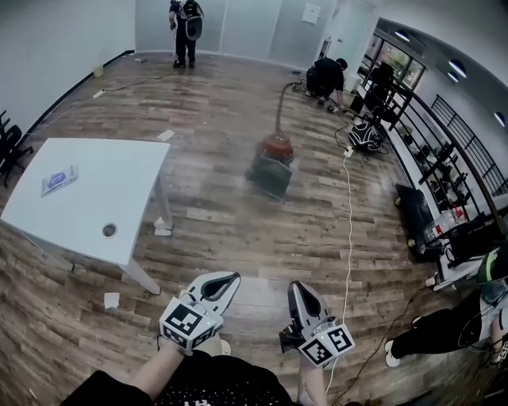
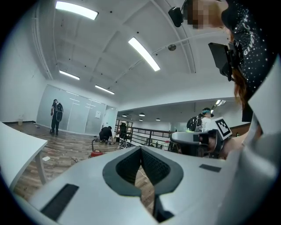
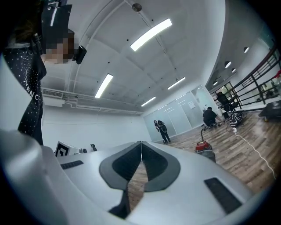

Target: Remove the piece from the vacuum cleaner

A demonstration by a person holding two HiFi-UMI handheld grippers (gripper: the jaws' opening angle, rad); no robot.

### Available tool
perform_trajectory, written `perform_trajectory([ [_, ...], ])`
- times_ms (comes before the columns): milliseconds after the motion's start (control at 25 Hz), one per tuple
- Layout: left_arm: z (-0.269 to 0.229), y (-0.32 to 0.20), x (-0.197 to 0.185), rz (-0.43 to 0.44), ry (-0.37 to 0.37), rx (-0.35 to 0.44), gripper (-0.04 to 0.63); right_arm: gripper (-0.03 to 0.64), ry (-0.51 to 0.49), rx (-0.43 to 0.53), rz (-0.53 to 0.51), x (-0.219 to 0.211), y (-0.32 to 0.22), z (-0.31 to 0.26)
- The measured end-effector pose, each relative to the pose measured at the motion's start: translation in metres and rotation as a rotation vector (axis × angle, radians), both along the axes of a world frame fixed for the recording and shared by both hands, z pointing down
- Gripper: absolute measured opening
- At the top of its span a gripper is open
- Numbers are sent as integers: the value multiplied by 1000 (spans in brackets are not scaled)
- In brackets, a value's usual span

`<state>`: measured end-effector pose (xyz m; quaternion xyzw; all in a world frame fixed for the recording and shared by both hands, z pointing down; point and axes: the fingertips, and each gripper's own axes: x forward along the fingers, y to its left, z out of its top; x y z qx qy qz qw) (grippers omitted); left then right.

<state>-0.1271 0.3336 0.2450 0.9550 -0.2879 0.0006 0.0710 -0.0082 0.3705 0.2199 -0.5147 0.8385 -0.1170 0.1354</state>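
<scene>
A red and dark vacuum cleaner stands on the wooden floor well ahead of me, its hose rising from the top. It shows small and far off in the left gripper view and the right gripper view. My left gripper and right gripper are held side by side low in the head view, both pointing level toward the vacuum and far short of it. Each one is shut, with nothing between its jaws.
A white table stands to the left. A white power cord runs along the floor on the right. Black shelving lines the right wall. One person stands at the back, one kneels, another sits at right.
</scene>
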Motion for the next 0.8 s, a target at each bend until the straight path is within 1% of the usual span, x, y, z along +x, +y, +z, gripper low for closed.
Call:
perform_trajectory([
  [120,4,-6,11,11,-13,-8,9,12,-10,-9,11,9,-6,4],
  [240,6,-14,27,43,-18,-16,9,12,-16,-16,19,20,-14,6],
  [440,15,-41,53,82,-32,-38,9,12,-36,-35,58,45,-37,17],
  [560,14,-69,71,108,-36,-35,9,12,-44,-40,78,61,-62,17],
  [800,12,-147,102,105,-22,-47,9,12,-38,-63,84,92,-138,18],
])
